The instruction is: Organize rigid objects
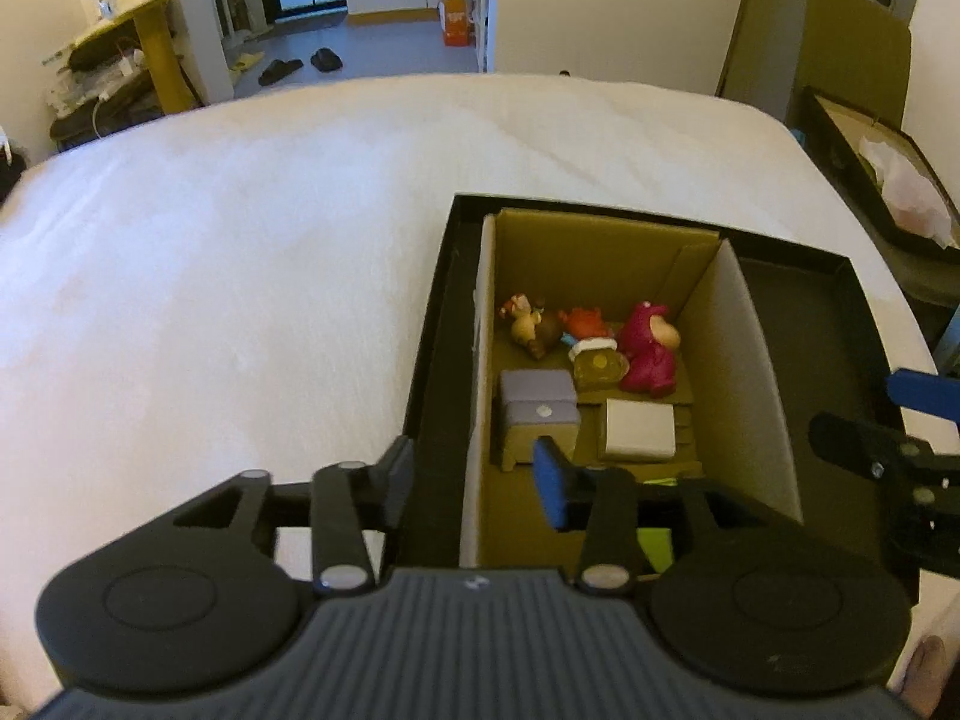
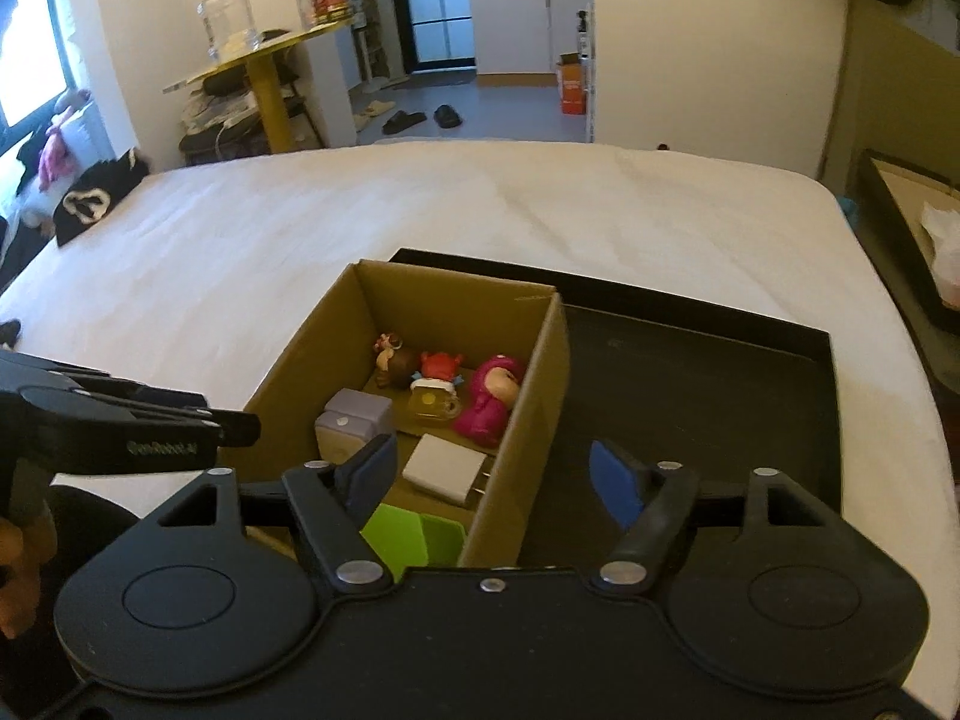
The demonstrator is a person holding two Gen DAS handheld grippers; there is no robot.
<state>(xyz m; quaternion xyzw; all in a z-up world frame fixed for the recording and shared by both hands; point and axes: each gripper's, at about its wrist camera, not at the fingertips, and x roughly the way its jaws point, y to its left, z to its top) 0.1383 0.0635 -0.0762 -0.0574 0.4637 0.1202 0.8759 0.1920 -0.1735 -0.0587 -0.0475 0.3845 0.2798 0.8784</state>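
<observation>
Slippers (image 2: 420,117) (dark) lie beyond the white bed (image 2: 360,228).

— Where's the cardboard box (image 2: 420,324) from where I sit?

— It sits in the left part of the tray (image 2: 708,372), which lies on the bed (image 2: 300,228).

— And inside it?

— I see three figurines along the far wall: bear (image 2: 396,360), crab (image 2: 439,363), then the big one (image 2: 489,399) rightmost. The mug (image 2: 431,405) lies before the crab, the speaker (image 2: 354,426) left of it, the charger (image 2: 444,468) nearer me.

green block (image 2: 414,537) half hidden behind tongs
</observation>
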